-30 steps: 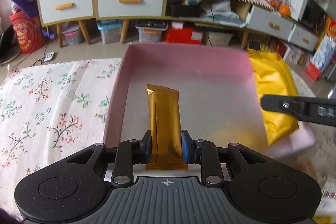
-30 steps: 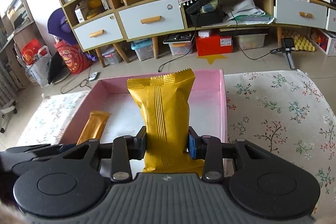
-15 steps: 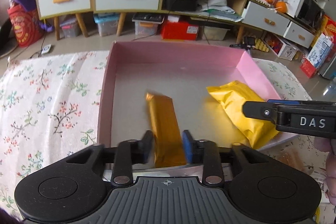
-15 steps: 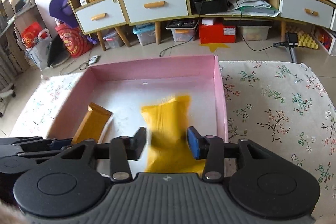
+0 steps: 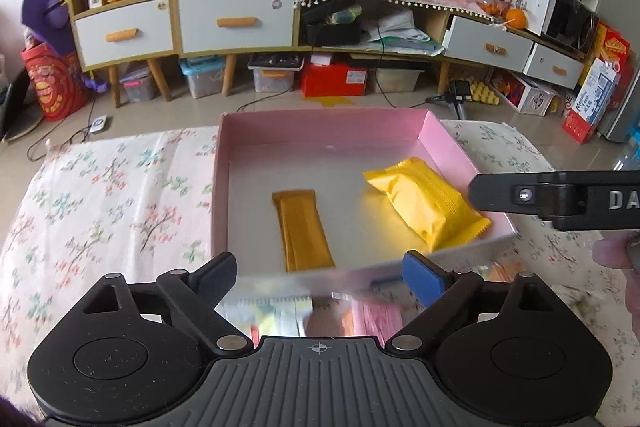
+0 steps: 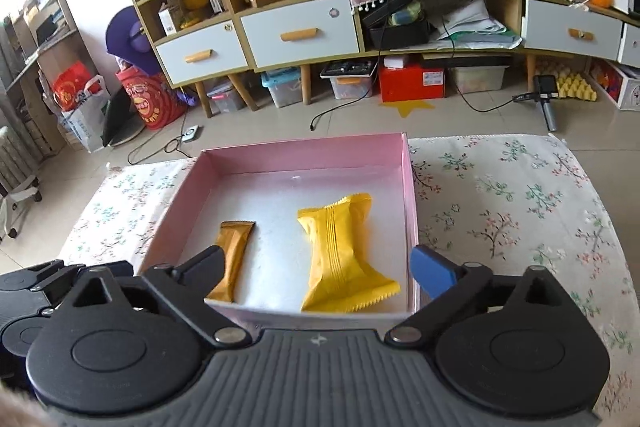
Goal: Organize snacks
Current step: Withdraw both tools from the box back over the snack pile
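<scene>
Inside the pink box (image 6: 408, 183), the gold bar (image 6: 232, 255) and yellow packet (image 6: 340, 251) now lie released, both the left gripper (image 5: 320, 267) and right gripper (image 6: 320, 267) spread apart and empty, so more snacks likely follow.

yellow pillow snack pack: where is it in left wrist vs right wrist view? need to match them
Left wrist: yellow snack pack lies right of centre, in the pink box's right half, by its right wall.
Right wrist: yellow snack pack lies centre frame, in the pink box's right half, near the front wall.
Shared landmark: the slim gold bar lying flat to the pack's left in both.
</scene>
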The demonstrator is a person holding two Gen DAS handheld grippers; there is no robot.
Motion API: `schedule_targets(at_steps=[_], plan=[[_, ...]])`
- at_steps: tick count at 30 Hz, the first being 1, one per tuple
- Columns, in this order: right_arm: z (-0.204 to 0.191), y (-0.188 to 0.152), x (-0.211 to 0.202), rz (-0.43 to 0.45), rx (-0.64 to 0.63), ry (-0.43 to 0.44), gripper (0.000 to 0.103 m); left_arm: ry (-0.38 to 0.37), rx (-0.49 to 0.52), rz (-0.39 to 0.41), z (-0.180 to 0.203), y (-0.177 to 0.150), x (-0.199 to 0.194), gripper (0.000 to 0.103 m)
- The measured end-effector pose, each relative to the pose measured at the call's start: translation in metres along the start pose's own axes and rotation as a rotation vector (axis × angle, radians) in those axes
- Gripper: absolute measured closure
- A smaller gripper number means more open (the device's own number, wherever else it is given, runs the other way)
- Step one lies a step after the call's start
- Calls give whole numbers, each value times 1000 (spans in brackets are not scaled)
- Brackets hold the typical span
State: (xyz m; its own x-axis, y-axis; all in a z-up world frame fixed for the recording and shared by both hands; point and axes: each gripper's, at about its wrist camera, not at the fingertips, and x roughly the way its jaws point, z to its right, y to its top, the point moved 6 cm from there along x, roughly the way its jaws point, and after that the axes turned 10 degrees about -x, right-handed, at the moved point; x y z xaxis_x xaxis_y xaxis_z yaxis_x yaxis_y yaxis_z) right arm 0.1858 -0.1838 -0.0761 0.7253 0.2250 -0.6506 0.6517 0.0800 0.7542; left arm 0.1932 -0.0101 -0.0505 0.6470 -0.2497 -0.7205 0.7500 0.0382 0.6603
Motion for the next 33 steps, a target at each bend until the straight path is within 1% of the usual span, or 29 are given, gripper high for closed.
schedule_targets(at_steps=[2, 6, 8, 11, 13, 17, 20, 23, 26, 30, 33], plan=[[0, -4, -8, 6, 3, -2, 1, 2, -8, -1, -1, -6, -9, 6], [-3, -13, -25, 17, 2, -25, 0, 18, -1, 6, -5, -19, -27, 4], [-7, -20, -29, -7, -15, -34, 0, 29, -9, 1, -7, -27, -35, 3], [-13, -29, -35, -37, -48, -54, 0, 26, -33, -12, -11, -38, -44, 3], [-16, -35, -39, -45, -70, -55, 0, 31, -45, 0, -14, -46, -50, 3], [-18, -50, -46, -46, -84, -32, 0, 42, -29, -4, -18, -61, -55, 2], [-19, -58, -48, -71, -96, -28, 0, 61, -8, -13, -20, -72, -59, 2], [-23, -62, -50, -81, -116, -16, 0, 66, -1, -13, -22, -81, -63, 2], [-23, -66, -57, -73, -147, 1, 0, 75, 33, -17, -26, -88, -67, 2], [-13, -75, -64, -76, -141, 11, 0, 59, 25, -29, -35, -94, -71, 2], [-4, -85, -62, -116, -115, 46, 0, 37, 15, -49, -41, -99, -70, 2]])
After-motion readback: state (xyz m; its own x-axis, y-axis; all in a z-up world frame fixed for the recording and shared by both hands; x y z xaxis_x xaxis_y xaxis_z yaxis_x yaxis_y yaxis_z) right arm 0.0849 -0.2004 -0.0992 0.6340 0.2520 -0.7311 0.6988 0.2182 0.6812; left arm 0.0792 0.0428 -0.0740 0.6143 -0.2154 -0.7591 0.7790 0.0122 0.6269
